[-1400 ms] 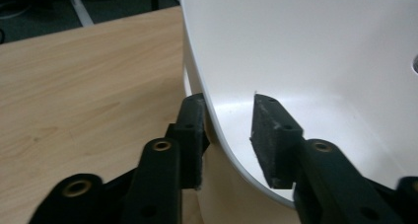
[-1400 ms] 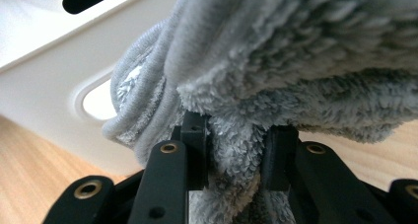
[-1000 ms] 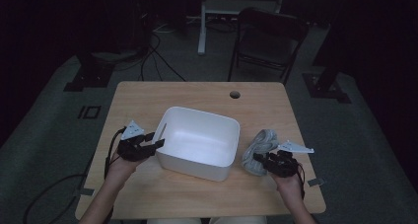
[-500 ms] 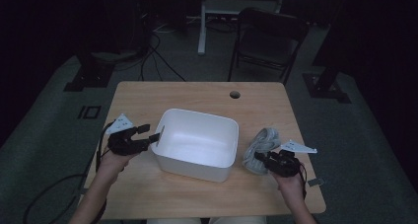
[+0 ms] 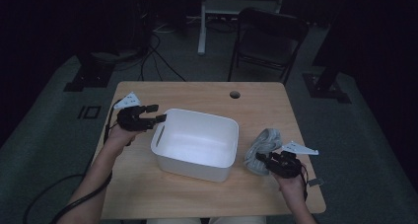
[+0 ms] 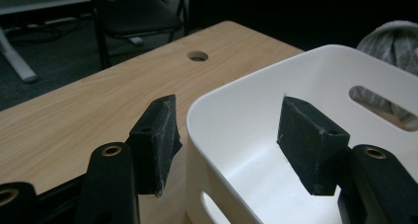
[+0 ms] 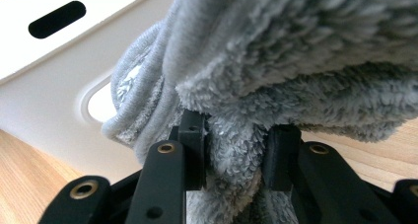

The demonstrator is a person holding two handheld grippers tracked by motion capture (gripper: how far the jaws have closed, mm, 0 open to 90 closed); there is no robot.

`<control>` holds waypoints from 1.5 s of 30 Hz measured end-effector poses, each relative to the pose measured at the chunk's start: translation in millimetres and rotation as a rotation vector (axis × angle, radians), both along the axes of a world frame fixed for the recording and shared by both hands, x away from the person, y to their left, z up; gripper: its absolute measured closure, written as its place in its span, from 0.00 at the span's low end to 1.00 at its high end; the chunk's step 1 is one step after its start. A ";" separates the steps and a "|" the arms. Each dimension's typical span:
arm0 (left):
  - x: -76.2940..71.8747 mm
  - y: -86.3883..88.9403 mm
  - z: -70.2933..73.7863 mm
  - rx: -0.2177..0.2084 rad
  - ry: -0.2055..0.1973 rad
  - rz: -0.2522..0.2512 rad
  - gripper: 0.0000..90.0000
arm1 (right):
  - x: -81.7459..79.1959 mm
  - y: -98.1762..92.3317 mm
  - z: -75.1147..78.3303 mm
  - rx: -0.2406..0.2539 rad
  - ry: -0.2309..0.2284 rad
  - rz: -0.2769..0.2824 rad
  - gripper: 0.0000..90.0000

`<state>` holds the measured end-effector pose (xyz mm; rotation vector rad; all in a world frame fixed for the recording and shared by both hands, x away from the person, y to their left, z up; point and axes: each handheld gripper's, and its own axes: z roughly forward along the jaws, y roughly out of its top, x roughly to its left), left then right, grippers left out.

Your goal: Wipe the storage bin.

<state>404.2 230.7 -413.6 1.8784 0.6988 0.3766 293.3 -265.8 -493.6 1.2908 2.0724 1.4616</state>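
Standing near the middle of the wooden table [image 5: 276, 100], the white plastic bin [image 5: 197, 142] is empty and sits where it sat a second ago, but it is no longer held: the left gripper [image 5: 156, 117], which had been at the bin's left wall by the handle slot, has pulled back and up toward the table's far-left corner. Its jaws have just been opening, and in the left gripper view they stand apart with one pad [image 6: 156, 140] outside the bin's corner rim and the other [image 6: 309, 141] over the inside, neither pressing on it. That reads as the bin having been let go and placed. Right of the bin, just beside its wall, lies the grey fleece towel [image 5: 262, 146] in a bunched heap on the table. The right gripper [image 5: 263, 160] has stayed put at the towel's near end, and the right gripper view shows its jaws closed on a thick fold of the fleece [image 7: 236, 150]. With the bin released and the cloth gripped, lifting the towel into the bin looks like the next step.
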 end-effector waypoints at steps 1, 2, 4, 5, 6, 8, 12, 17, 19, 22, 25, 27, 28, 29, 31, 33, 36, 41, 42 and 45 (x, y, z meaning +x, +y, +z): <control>5.0 -1.9 0.1 0.001 0.015 -0.012 0.45 | 0.2 0.2 -0.1 0.003 0.003 0.002 0.75; 10.1 -4.7 -0.6 0.005 0.016 -0.013 0.45 | 0.3 0.4 -0.2 0.002 0.002 0.000 0.75; 17.8 -8.2 -2.9 0.013 0.029 -0.018 0.46 | 0.9 0.6 -0.5 0.002 0.002 0.007 0.75; 20.4 -9.7 -4.2 0.016 0.033 -0.018 0.46 | 0.7 0.5 -0.5 0.007 0.003 0.006 0.75; 23.7 -11.6 -5.7 0.031 0.036 -0.018 0.46 | 0.6 0.4 -0.5 0.008 0.004 0.007 0.75; 29.7 -15.8 -9.0 0.064 0.036 -0.020 0.46 | 0.3 -0.5 -0.6 0.010 0.002 0.006 0.75; 39.4 -20.2 -12.4 0.054 0.056 -0.036 0.50 | 0.6 -2.6 -0.9 0.018 0.006 0.002 0.75; 49.2 -30.3 -21.4 0.148 0.068 -0.081 0.63 | 2.4 -2.5 -4.6 0.000 0.012 0.005 0.75; 50.9 -31.8 -22.1 0.153 0.076 -0.085 0.65 | 2.6 -2.5 -4.8 0.000 0.014 0.004 0.75; 53.6 -32.8 -22.6 0.128 0.075 -0.097 0.78 | 3.5 -3.1 -5.2 0.004 0.019 0.005 0.75; 54.8 -33.6 -23.7 0.111 0.077 -0.098 0.80 | 3.6 -3.0 -6.0 0.002 0.021 0.006 0.75; 53.6 -32.8 -24.5 0.105 0.071 -0.089 0.81 | 3.6 -3.3 -6.3 0.002 0.024 0.005 0.75; 52.7 -32.3 -25.1 0.099 0.069 -0.085 0.82 | 3.7 -3.5 -6.3 0.004 0.025 0.005 0.75; 49.8 -30.4 -25.3 0.097 0.068 -0.074 0.83 | 4.1 -3.6 -6.3 0.003 0.024 0.003 0.75; 48.1 -29.0 -25.5 0.096 0.068 -0.069 0.84 | 4.4 -3.8 -6.2 0.003 0.026 0.004 0.75; 41.9 -24.5 -25.3 0.101 0.069 -0.054 0.88 | 4.6 -4.2 -6.1 0.008 0.027 0.001 0.75; 34.0 -21.7 -25.3 0.115 0.053 -0.048 0.91 | 4.5 -5.1 -5.4 0.006 0.025 -0.002 0.75; 29.7 -20.8 -27.9 0.082 0.052 -0.065 0.87 | 5.0 -9.6 -3.1 0.025 0.024 -0.016 0.75; 29.7 -20.8 -27.9 0.082 0.052 -0.065 0.83 | 5.0 -9.6 -3.1 0.025 0.024 -0.016 0.75; 36.5 -25.3 -29.5 0.055 0.069 -0.104 0.75 | 4.7 -9.8 -2.8 0.028 0.021 -0.018 0.75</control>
